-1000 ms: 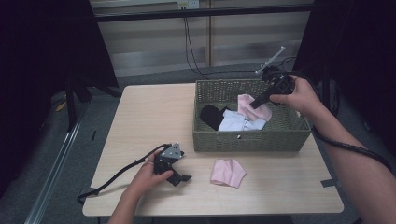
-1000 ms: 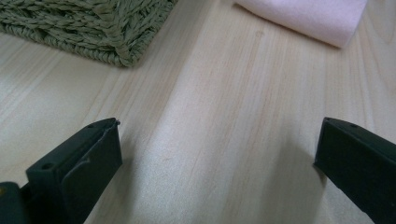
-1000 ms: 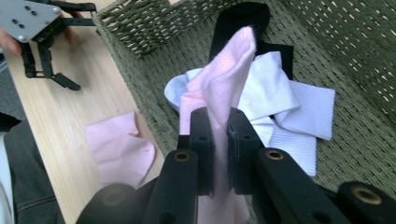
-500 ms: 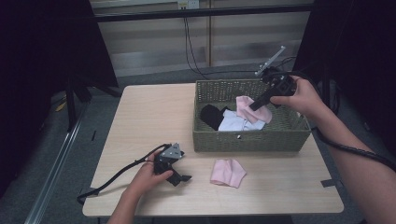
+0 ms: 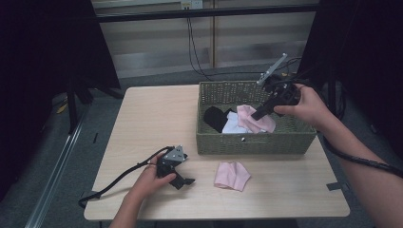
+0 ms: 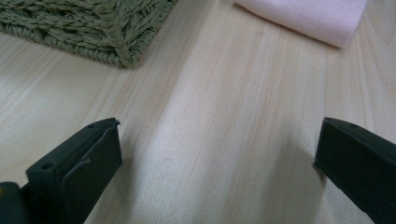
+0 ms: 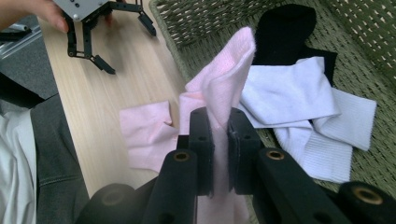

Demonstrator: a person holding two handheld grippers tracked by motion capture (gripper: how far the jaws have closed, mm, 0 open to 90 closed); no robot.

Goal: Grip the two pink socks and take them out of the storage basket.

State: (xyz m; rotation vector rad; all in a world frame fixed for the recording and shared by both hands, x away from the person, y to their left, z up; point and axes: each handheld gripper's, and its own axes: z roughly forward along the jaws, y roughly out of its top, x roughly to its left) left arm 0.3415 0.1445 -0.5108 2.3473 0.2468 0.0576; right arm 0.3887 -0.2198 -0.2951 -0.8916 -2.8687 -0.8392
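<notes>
A green woven basket (image 5: 256, 142) stands on the right half of the wooden table (image 5: 152, 123). My right gripper (image 5: 259, 114) is over it, shut on a pink sock (image 5: 256, 122) that hangs into the basket. In the right gripper view the jaws (image 7: 219, 126) pinch the pink sock (image 7: 224, 88) above a white sock (image 7: 299, 107) and a black sock (image 7: 285, 28). A second pink sock (image 5: 231, 175) lies flat on the table in front of the basket. My left gripper (image 5: 183, 180) rests on the table, open (image 6: 215, 149), nothing between its fingers.
The basket's corner (image 6: 93, 28) and the flat pink sock (image 6: 303, 16) lie ahead of the left jaws. Cables trail from both grippers. A dark floor and a metal rail (image 5: 57, 180) lie left of the table; a wall with cables stands behind.
My right gripper has shifted slightly toward the basket's near wall with the pink sock in its grip. The left gripper has stayed put.
</notes>
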